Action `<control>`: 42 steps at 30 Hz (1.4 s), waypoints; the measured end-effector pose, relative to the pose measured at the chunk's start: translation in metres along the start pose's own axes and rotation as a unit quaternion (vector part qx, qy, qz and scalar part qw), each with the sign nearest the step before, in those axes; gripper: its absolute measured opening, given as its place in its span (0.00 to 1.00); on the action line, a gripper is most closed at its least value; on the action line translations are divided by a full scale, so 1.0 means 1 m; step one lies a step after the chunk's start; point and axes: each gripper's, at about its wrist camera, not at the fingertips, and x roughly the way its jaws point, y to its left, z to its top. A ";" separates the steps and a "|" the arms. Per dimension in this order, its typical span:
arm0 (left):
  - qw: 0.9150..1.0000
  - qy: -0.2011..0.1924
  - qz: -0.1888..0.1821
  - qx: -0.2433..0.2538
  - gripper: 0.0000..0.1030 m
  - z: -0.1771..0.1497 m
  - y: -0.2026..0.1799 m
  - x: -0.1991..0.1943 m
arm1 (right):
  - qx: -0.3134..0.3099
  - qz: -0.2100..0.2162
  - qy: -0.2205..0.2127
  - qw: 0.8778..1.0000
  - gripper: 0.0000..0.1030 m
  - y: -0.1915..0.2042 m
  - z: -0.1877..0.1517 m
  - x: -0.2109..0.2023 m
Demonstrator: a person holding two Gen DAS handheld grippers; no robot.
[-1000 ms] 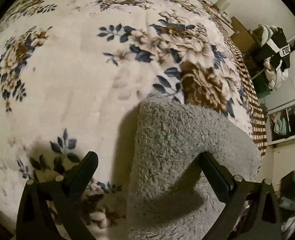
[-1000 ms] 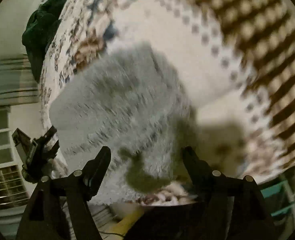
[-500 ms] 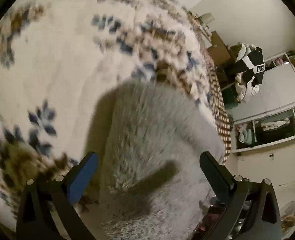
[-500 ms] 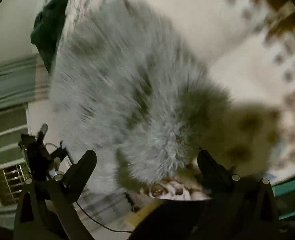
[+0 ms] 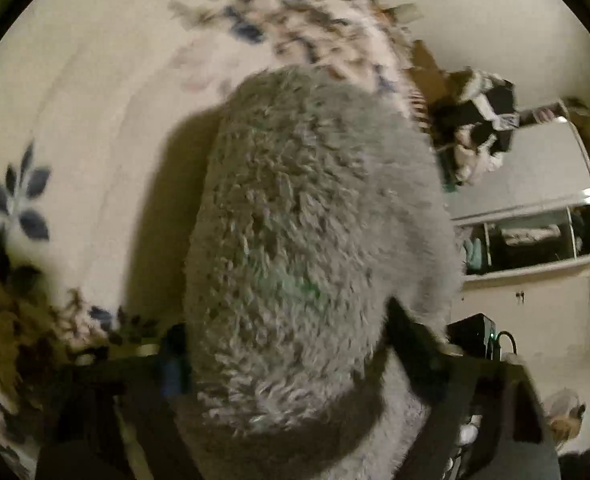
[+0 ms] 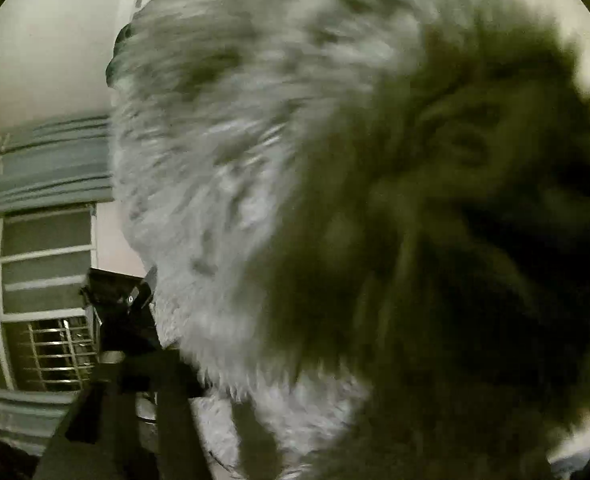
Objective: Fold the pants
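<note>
Since a second ago the fluffy grey pants point(image 5: 307, 248) have come much closer to both cameras, and the bed's floral blanket point(image 5: 95, 112) has slid away to the left.

Nearest in the left wrist view, the left gripper point(image 5: 283, 356) has its fingers point(image 5: 411, 340) spread apart, with the thick fold of pants lying between them and bulging over them; the left finger shows only a blue-edged tip at the fabric's side. I cannot see any pinch on the cloth. Beyond the fingers the pants rise as a rounded hump above the blanket, casting a shadow on it to the left. Farther right stand a cabinet point(image 5: 535, 240) and a pile of clothes point(image 5: 479, 128).

In the right wrist view the pants point(image 6: 235, 140) fill almost the whole frame, blurred, with a dark shadowed mass pressed right against the lens. Of the right gripper only the left finger point(image 6: 147, 384) shows at the bottom; the other is hidden behind the fabric, so I cannot tell whether it grips. Behind, at left, the left gripper point(image 6: 119, 300) sits at the cloth's edge, then a barred window point(image 6: 47, 320).
</note>
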 end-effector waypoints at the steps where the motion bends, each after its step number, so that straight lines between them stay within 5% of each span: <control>1: 1.000 -0.004 -0.009 0.006 0.63 -0.001 -0.004 -0.005 | -0.003 -0.003 -0.006 1.000 0.41 0.004 -0.003 -0.004; 5: 0.999 -0.033 -0.033 0.010 0.51 -0.002 -0.023 -0.028 | -0.013 -0.008 -0.030 0.999 0.37 0.029 -0.011 -0.021; 11: 0.996 -0.064 -0.064 0.002 0.50 0.021 -0.053 -0.061 | -0.049 -0.010 -0.056 0.997 0.37 0.080 -0.009 -0.050; 19: 0.991 -0.105 -0.086 0.014 0.50 0.136 -0.054 -0.085 | -0.091 -0.006 -0.088 0.992 0.37 0.173 0.059 -0.053; 32: 0.991 -0.112 -0.061 0.042 0.50 0.397 0.040 -0.050 | -0.097 -0.012 -0.121 0.988 0.37 0.280 0.262 0.106; 38: 0.996 -0.086 -0.022 0.012 0.53 0.450 0.092 -0.014 | -0.096 -0.049 -0.088 0.990 0.37 0.292 0.318 0.184; 42: 0.997 -0.075 -0.003 -0.006 0.57 0.451 0.114 -0.008 | -0.080 -0.075 -0.057 0.992 0.51 0.291 0.343 0.203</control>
